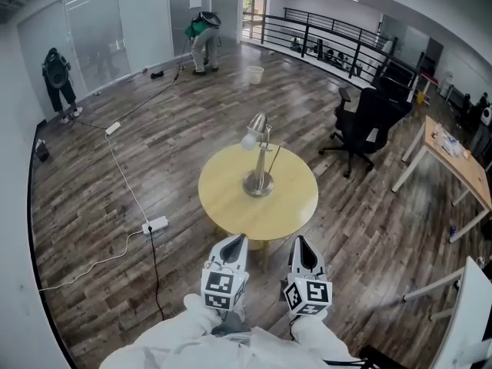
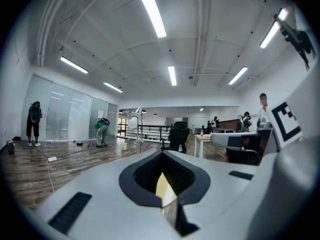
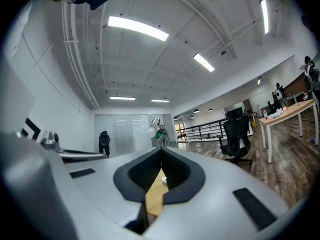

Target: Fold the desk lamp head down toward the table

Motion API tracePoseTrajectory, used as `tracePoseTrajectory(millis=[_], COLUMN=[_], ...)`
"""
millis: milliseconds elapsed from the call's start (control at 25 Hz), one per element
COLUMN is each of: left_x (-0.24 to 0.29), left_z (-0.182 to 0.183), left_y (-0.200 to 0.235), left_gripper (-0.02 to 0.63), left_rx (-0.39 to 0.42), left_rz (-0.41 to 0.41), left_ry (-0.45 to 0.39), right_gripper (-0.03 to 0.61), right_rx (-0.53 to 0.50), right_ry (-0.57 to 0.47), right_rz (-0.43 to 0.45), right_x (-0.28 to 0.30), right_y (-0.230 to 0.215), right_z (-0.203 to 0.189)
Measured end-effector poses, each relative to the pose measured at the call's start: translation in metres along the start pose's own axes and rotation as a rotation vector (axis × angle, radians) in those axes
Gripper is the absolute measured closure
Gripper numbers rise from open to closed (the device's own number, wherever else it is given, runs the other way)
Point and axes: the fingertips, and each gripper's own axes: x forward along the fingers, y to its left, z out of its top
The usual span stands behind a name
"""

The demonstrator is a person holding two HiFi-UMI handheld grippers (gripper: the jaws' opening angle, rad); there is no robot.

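A silver desk lamp [image 1: 259, 157] stands upright on a round yellow table [image 1: 223, 198]; its head [image 1: 256, 124] with a white bulb is raised and tilted to the left. Both grippers hover side by side just short of the table's near edge, pointing at the lamp. My left gripper [image 1: 237, 241] is shut with nothing in it, and so is my right gripper [image 1: 300, 243]. In the left gripper view the lamp [image 2: 135, 117] shows far ahead, above the shut gripper [image 2: 162, 155]. The right gripper view has the lamp [image 3: 154, 126] beyond its shut gripper [image 3: 161, 152].
A black office chair [image 1: 368, 120] stands right of the table, with a wooden desk [image 1: 458, 160] further right. A power strip [image 1: 155, 224] and cables lie on the wood floor at left. Two people [image 1: 58, 83] [image 1: 202, 38] and a white bucket [image 1: 255, 74] are far back.
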Motion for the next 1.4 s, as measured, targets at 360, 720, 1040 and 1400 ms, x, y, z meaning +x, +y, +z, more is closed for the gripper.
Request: tracePoseTrajectory(millis=[360, 720, 1040, 1400], left_x=[0.088, 0.170, 0.207, 0.212], left_z=[0.005, 0.012, 0.003, 0.031], left_y=[0.062, 0.112, 0.123, 0.135], left_gripper=[0.615, 0.615, 0.615, 0.529], left_rx=[-0.005, 0.002, -0.008, 0.038], left_rz=[-0.006, -0.014, -0.003, -0.014], left_ry=[0.036, 0.046, 0.105, 0.178], right_gripper=[0.565, 0.565, 0.565, 0.471], right_rx=[0.008, -0.004, -0.029, -0.055], right_ry=[0.020, 0.022, 0.113, 0.262], right_rz=[0.000, 0.026, 0.074, 0.316], right_x=[0.112, 0.214, 0.270, 0.371], right_y=[-0.016, -0.027, -0.049, -0.049], right_z=[-0.004, -0.008, -0.041, -0.108])
